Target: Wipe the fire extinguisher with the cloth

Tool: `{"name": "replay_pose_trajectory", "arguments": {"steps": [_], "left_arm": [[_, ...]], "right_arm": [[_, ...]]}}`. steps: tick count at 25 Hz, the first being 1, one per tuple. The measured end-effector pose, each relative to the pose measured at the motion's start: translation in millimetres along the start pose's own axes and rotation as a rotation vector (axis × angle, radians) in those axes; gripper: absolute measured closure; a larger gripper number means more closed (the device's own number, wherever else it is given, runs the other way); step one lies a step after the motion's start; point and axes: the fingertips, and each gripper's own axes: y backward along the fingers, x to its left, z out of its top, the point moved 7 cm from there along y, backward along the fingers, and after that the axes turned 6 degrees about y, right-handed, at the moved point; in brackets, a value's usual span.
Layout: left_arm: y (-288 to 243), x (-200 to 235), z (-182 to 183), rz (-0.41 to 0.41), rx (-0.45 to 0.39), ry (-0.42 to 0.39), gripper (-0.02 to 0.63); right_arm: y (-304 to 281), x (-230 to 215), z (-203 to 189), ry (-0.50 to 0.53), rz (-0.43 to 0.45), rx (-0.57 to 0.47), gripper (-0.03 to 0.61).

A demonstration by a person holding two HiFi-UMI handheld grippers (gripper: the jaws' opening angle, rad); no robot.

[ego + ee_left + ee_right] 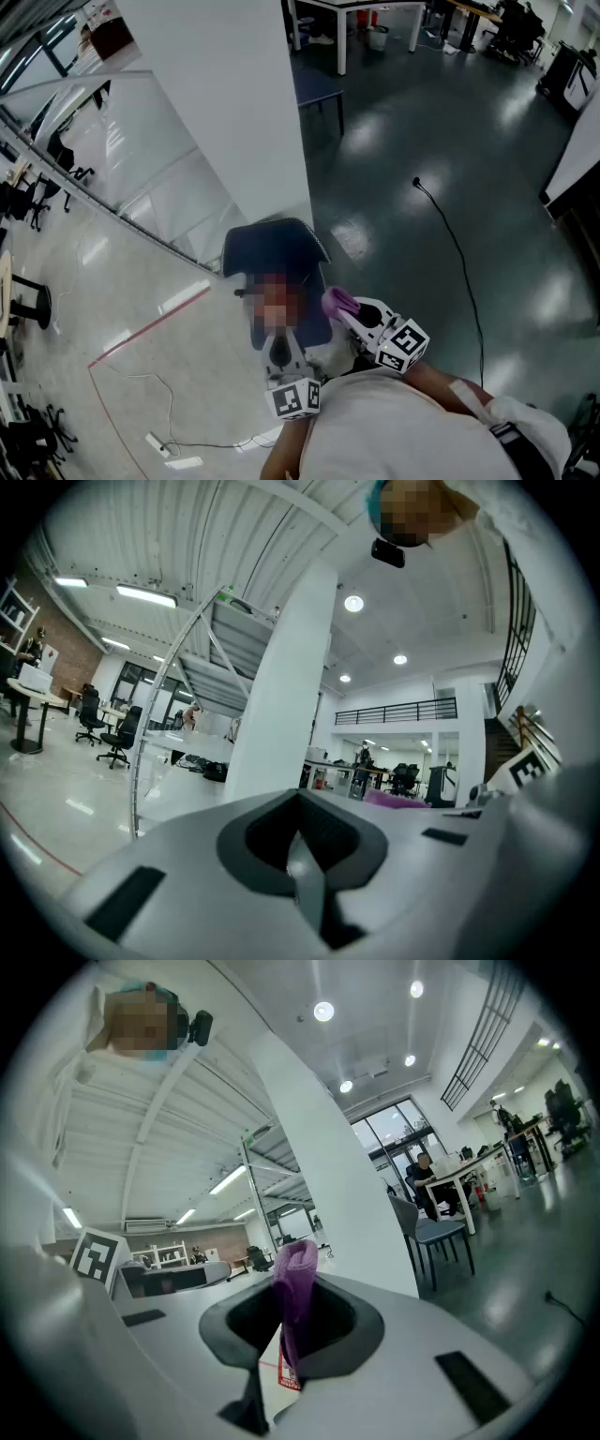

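My right gripper is shut on a purple cloth that stands up out of its jaws. In the head view the cloth bunches at the tip of the right gripper, just right of a dark blue chair. My left gripper hangs close beside it, jaws together with nothing between them. From the left gripper view the cloth shows at the right. I cannot make out a fire extinguisher; only a red-and-white label shows under the cloth.
A broad white pillar rises right behind the chair. Dark glossy floor with a black cable lies to the right, pale floor with red tape to the left. Desks and chairs stand further back.
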Motion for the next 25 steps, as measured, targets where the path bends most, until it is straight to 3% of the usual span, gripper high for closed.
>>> {"name": "replay_pose_trajectory", "arguments": {"steps": [11,17,21,25], "left_arm": [[4,-6,-4,0.002,0.005,-0.015,0.607],[-4,0,-5,0.013,0.000,-0.022,0.607],[-14,0,-9,0.006,-0.001,-0.029,0.607],[-24,11,-26,-0.002,0.007,-0.024,0.607]], "right_arm": [[4,-4,-3,-0.013,-0.009,0.005,0.523],[-13,-35,-16,0.004,-0.061,0.030,0.523],[-36,-60,-40,0.016,-0.075,0.071,0.523],[-64,-83,-104,-0.045,-0.088,0.149,0.522]]}}
